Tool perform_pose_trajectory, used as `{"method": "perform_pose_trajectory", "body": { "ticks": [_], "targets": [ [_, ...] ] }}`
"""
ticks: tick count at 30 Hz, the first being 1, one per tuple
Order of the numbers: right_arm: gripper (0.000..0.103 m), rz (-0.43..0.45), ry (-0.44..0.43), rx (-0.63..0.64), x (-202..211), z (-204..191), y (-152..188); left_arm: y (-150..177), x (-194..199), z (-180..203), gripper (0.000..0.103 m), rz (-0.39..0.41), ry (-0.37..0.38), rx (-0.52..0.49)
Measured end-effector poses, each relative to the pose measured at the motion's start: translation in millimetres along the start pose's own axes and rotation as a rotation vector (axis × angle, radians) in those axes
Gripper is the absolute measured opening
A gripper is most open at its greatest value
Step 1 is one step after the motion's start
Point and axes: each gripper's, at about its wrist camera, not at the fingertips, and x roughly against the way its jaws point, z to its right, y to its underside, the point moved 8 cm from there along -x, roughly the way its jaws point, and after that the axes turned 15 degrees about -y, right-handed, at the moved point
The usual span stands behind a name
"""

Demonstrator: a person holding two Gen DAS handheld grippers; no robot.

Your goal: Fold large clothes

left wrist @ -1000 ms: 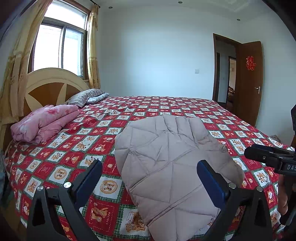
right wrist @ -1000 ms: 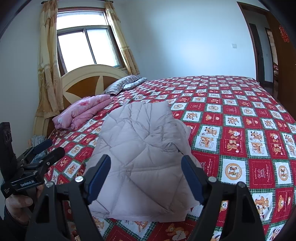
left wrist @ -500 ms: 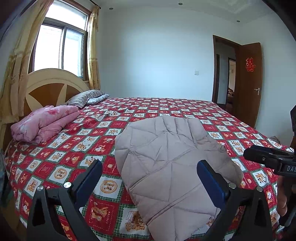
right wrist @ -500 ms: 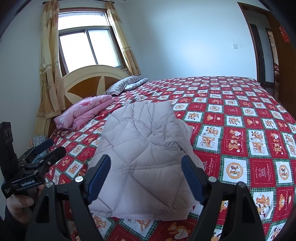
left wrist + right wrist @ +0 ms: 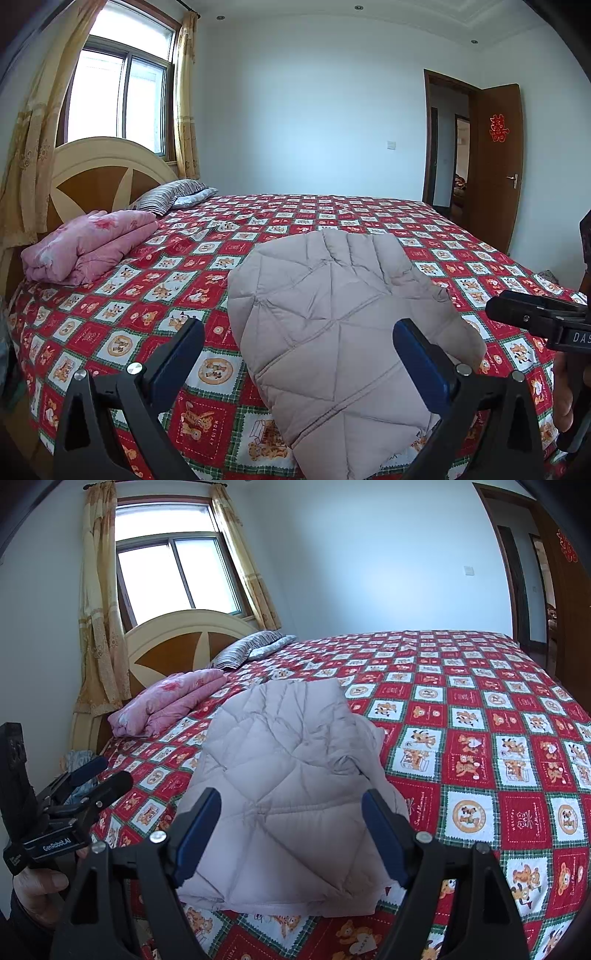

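A pale pinkish-grey quilted down jacket (image 5: pixel 332 317) lies folded into a compact bundle near the front edge of the bed; it also shows in the right wrist view (image 5: pixel 288 786). My left gripper (image 5: pixel 299 354) is open and empty, held off the bed's front edge, short of the jacket. My right gripper (image 5: pixel 291 830) is open and empty, also just short of the jacket's near edge. Each gripper shows in the other's view, the right gripper's body at the far right (image 5: pixel 539 317) and the left one at the far left (image 5: pixel 85 786).
The bed has a red, white and green patchwork cover (image 5: pixel 480 720). A folded pink quilt (image 5: pixel 88 247) and striped pillows (image 5: pixel 170 195) lie by the wooden headboard (image 5: pixel 103 173). A curtained window is behind it. An open brown door (image 5: pixel 498 162) stands at the right.
Both grippers have lifted and drawn back slightly from the jacket. The jacket has not moved.
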Motion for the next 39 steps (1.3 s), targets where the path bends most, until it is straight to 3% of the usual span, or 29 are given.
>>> {"method": "perform_pose_trajectory", "body": {
  "ticks": [21, 30, 39],
  "targets": [
    [0.081, 0.012, 0.003, 0.002, 3.6, 0.3, -0.8, 3.3, -5.2, 4.1, 0.102, -0.031, -0.002, -0.026],
    [0.081, 0.016, 0.005, 0.006, 5.5, 0.4, -2.4, -2.9, -0.7, 2.2, 0.102, 0.020, -0.047, -0.033],
    [0.081, 0.015, 0.002, 0.010, 6.1, 0.6, -2.4, -2.7, -2.7, 4.0, 0.102, 0.021, -0.041, -0.037]
  ]
}}
